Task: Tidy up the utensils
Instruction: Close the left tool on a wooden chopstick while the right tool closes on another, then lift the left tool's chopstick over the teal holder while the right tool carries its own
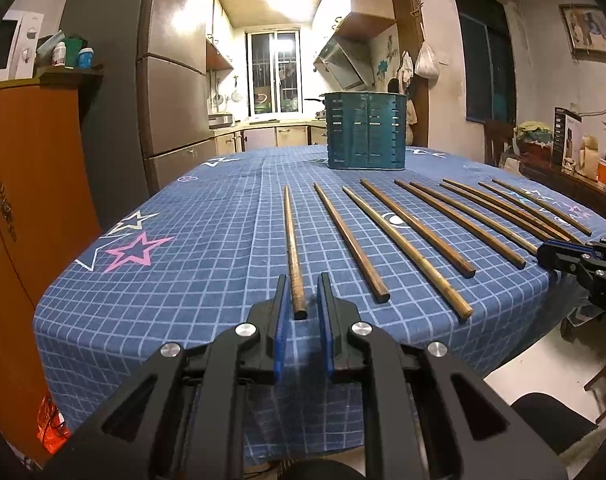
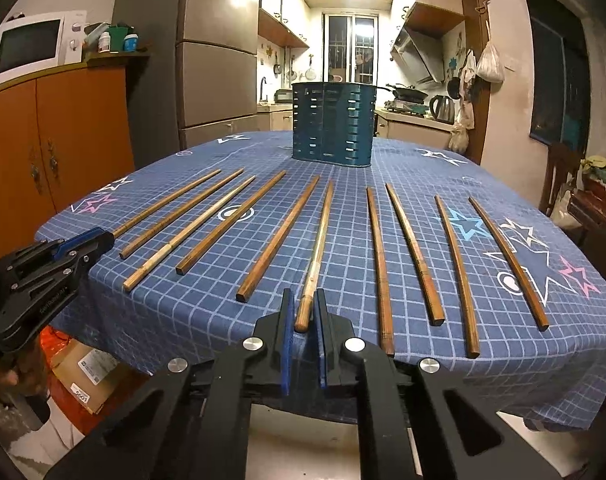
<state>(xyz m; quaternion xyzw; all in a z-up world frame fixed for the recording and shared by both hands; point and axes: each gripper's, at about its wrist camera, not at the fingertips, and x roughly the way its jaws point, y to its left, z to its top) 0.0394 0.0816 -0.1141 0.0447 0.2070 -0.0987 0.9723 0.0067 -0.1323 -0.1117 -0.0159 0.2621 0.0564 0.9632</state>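
Several wooden chopsticks lie side by side on a blue checked tablecloth [image 1: 183, 280]. A teal slotted utensil holder [image 1: 366, 131] stands upright at the far side, also in the right wrist view [image 2: 332, 124]. My left gripper [image 1: 301, 280] is open, its fingers on either side of the near end of the leftmost chopstick [image 1: 291, 248]. My right gripper [image 2: 303, 294] is open, its fingers either side of the near end of a middle chopstick [image 2: 319, 252]. Each gripper shows in the other's view: the right one [image 1: 559, 254], the left one [image 2: 91, 240].
The table's near edge lies just under both grippers. An orange cabinet [image 1: 27, 208] and a fridge [image 1: 171, 92] stand to the left. A side table with clutter [image 1: 575, 148] stands at the right. A cardboard box [image 2: 87, 376] lies on the floor.
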